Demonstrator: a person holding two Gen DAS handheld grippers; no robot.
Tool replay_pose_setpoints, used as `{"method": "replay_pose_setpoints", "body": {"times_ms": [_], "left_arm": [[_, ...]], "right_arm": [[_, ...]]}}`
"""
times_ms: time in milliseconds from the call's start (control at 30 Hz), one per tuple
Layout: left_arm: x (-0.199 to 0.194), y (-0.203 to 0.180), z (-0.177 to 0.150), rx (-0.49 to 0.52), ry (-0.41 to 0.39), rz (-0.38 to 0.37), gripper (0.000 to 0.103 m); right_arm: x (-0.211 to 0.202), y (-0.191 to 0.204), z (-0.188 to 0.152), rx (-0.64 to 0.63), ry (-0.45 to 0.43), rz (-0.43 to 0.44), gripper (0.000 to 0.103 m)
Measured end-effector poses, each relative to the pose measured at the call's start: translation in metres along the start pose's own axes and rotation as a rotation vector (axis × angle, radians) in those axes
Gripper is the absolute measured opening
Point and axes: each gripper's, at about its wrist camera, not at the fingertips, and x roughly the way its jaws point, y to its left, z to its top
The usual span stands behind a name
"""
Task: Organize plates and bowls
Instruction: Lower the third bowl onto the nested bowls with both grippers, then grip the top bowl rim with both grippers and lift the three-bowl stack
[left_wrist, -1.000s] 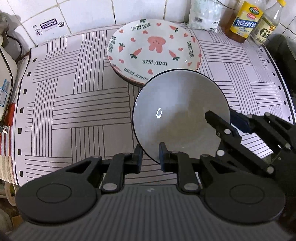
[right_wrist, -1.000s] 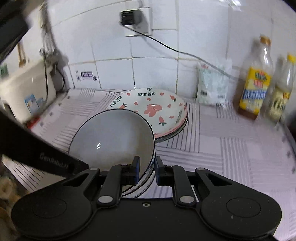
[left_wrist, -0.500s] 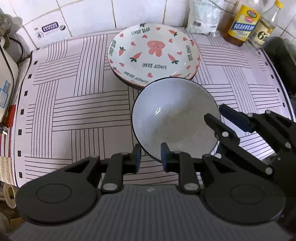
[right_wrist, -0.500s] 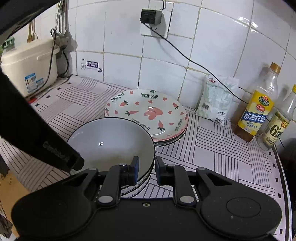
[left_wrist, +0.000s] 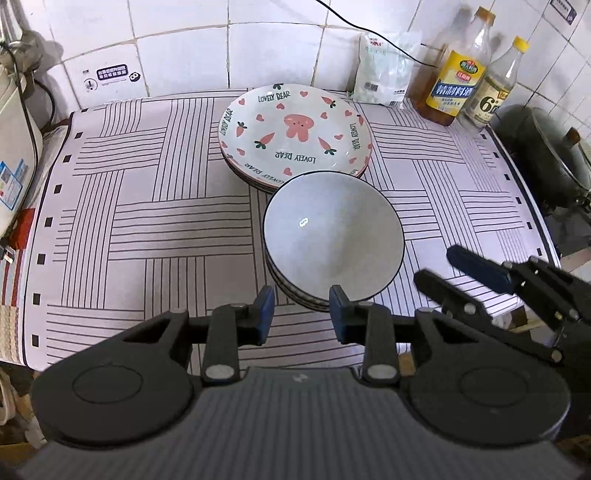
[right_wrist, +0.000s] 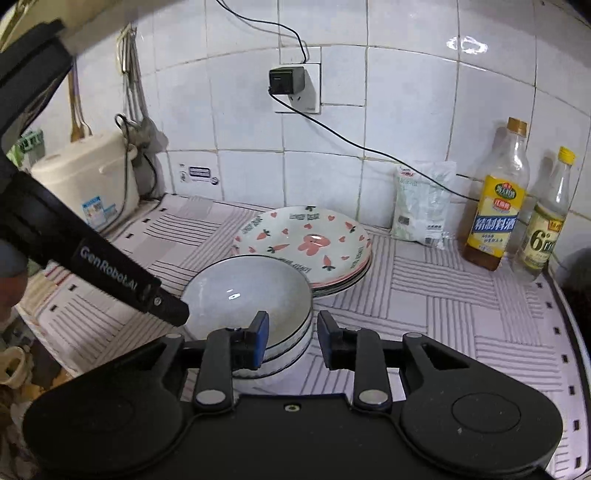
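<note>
A stack of grey bowls with dark rims (left_wrist: 332, 236) stands on the striped mat (left_wrist: 147, 221), just in front of a stack of bear-and-carrot plates (left_wrist: 295, 133). My left gripper (left_wrist: 301, 312) hovers at the bowls' near edge. Its jaws are opening and the pads press on nothing. My right gripper (left_wrist: 448, 271) shows at the right of the bowls. In the right wrist view the right gripper (right_wrist: 291, 332) sits at the right side of the bowls (right_wrist: 247, 295), jaws opening, pads clear of the rim. The plates (right_wrist: 306, 243) lie behind. The left gripper's finger (right_wrist: 162, 302) reaches in from the left.
A rice cooker (right_wrist: 85, 177) stands at the left edge of the counter. A white bag (left_wrist: 380, 74) and two bottles (left_wrist: 458, 81) line the tiled back wall. A lidded dark pot (left_wrist: 546, 155) sits at the right. A cable runs from the wall socket (right_wrist: 291, 85).
Both grippers were shut on the top bowl's rim. They have let go, their jaws have widened, and both have drawn back and up. The bowl rests on the stack.
</note>
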Motion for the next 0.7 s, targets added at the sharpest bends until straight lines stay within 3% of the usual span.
{"method": "replay_pose_setpoints", "body": {"times_ms": [200,300,467,700], "left_arm": [[-0.009,0.010,-0.012,-0.050,-0.014,-0.026,0.034],[-0.009,0.014,-0.017,-0.069,-0.041,-0.042,0.035],[-0.004,0.021,-0.023,-0.091,-0.110,-0.080,0.041],[0.015,0.030,-0.020,-0.118,-0.134,-0.088,0.053]], "right_arm": [[-0.002,0.005,-0.022,0.000,-0.021,0.091,0.042],[0.000,0.007,-0.035,-0.003,-0.038,0.125,0.052],[0.012,0.010,-0.052,-0.030,-0.033,0.136,0.065],[0.043,0.001,-0.074,0.007,-0.016,0.143,0.073]]}}
